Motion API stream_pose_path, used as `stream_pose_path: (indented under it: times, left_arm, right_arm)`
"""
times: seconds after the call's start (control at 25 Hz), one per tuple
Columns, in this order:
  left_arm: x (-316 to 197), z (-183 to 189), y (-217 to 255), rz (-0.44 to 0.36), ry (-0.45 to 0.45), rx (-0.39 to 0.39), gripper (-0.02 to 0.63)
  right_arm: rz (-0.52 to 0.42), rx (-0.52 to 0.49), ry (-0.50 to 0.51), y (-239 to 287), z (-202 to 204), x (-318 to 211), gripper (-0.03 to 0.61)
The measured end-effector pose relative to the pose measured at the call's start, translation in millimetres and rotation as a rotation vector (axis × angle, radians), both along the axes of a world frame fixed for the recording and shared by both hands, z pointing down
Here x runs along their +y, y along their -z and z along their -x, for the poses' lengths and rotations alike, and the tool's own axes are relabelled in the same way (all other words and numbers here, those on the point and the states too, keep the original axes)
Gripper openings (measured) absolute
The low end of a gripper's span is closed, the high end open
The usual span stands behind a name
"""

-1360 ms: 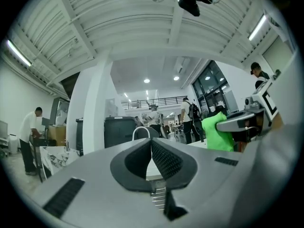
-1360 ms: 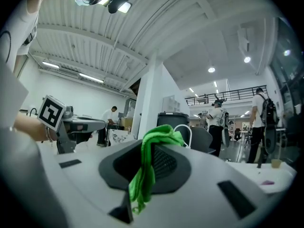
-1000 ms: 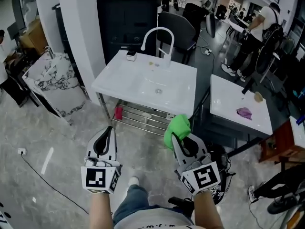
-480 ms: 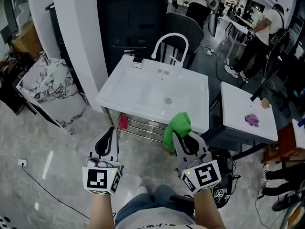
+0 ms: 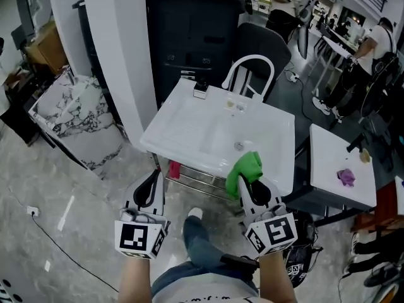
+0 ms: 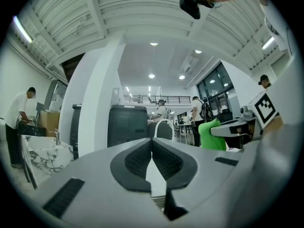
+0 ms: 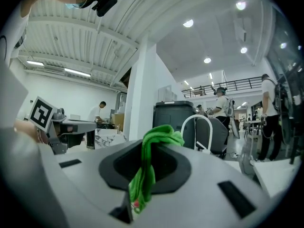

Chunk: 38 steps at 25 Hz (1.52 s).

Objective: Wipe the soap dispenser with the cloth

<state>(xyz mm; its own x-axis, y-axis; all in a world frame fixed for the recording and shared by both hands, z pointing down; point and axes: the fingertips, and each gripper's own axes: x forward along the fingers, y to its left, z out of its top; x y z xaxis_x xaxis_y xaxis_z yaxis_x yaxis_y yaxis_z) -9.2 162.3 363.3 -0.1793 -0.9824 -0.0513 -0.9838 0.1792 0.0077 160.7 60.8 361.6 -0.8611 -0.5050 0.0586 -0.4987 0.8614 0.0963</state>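
A white sink (image 5: 189, 131) with an arched white faucet (image 5: 249, 65) stands ahead. At its back left corner sits a small dispenser (image 5: 201, 92) with a dark top. My right gripper (image 5: 247, 183) is shut on a green cloth (image 5: 245, 168), which reaches the sink's front edge in the head view. The right gripper view shows the cloth (image 7: 151, 158) bunched between the jaws, with the faucet (image 7: 197, 127) beyond. My left gripper (image 5: 154, 177) is short of the sink's front left, shut and empty. In its own view the left gripper (image 6: 152, 144) has its pads together.
A white side table (image 5: 331, 169) with a purple rag (image 5: 346, 177) stands to the right. A white pillar (image 5: 120, 49), a marble slab (image 5: 69, 115) and a black cabinet (image 5: 189, 24) are left and behind. A red item (image 5: 173, 169) sits under the sink. People work at the back right.
Both grippers have moved forward toward the sink, which now looks closer. The cloth stays held in the right gripper. The person's foot has stepped forward.
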Motion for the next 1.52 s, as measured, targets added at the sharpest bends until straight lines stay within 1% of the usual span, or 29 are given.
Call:
stream_pose_path:
  times: [0.12, 0.2, 0.32, 0.48, 0.56, 0.64, 0.72, 0.8, 0.88, 1.0, 1.08, 1.16, 1.24, 1.32, 1.44, 1.48, 1.52]
  left_arm:
    - [-24, 15, -3, 0.013, -0.019, 0.005, 0.015]
    - [-40, 29, -3, 0.006, -0.004, 0.008, 0.015]
    - [-71, 54, -4, 0.001, 0.013, 0.039, 0.015]
    - [-127, 81, -8, 0.026, -0.061, 0.094, 0.015]
    - [-156, 96, -10, 0.023, -0.092, 0.154, 0.014]
    - [-187, 114, -15, 0.017, -0.122, 0.249, 0.014]
    - [-217, 126, -23, 0.034, -0.153, 0.332, 0.014]
    - [-243, 133, -31, 0.05, -0.192, 0.376, 0.014]
    - [-265, 137, -36, 0.044, -0.227, 0.395, 0.014]
    - [-291, 145, -37, 0.003, -0.259, 0.393, 0.014]
    - [-305, 147, -37, -0.025, -0.298, 0.381, 0.014]
    - [-320, 145, -37, -0.047, -0.35, 0.373, 0.014]
    - [-337, 146, -40, -0.059, -0.366, 0.378, 0.014]
    - [-355, 151, -46, -0.043, -0.353, 0.348, 0.014]
    - [-384, 152, -60, 0.019, -0.358, 0.267, 0.015]
    - [-393, 151, -65, 0.041, -0.367, 0.247, 0.046]
    - [-401, 151, -70, 0.059, -0.377, 0.237, 0.096]
  right_arm:
    - [0.018, 0.001, -0.001, -9, 21, -25, 0.048]
    - [0.035, 0.001, -0.001, -16, 38, -44, 0.048]
    - [0.065, -0.008, -0.001, -26, 65, -76, 0.048]
    - [0.099, -0.015, -0.021, -34, 95, -123, 0.048]
    - [0.113, -0.016, -0.036, -36, 105, -147, 0.048]
    - [0.123, -0.013, -0.055, -38, 113, -172, 0.048]
    - [0.134, -0.01, -0.077, -40, 116, -195, 0.048]
    - [0.149, -0.012, -0.097, -42, 116, -215, 0.048]
    - [0.162, -0.017, -0.116, -45, 114, -233, 0.048]
    - [0.182, -0.033, -0.142, -47, 113, -251, 0.048]
    - [0.199, -0.041, -0.151, -51, 113, -256, 0.048]
    - [0.214, -0.037, -0.159, -57, 114, -260, 0.049]
    - [0.226, -0.029, -0.172, -62, 114, -264, 0.048]
    - [0.235, -0.029, -0.192, -65, 113, -268, 0.048]
    - [0.245, -0.027, -0.232, -69, 109, -274, 0.048]
    - [0.247, -0.021, -0.247, -70, 108, -277, 0.048]
    - [0.25, -0.015, -0.263, -71, 106, -281, 0.049]
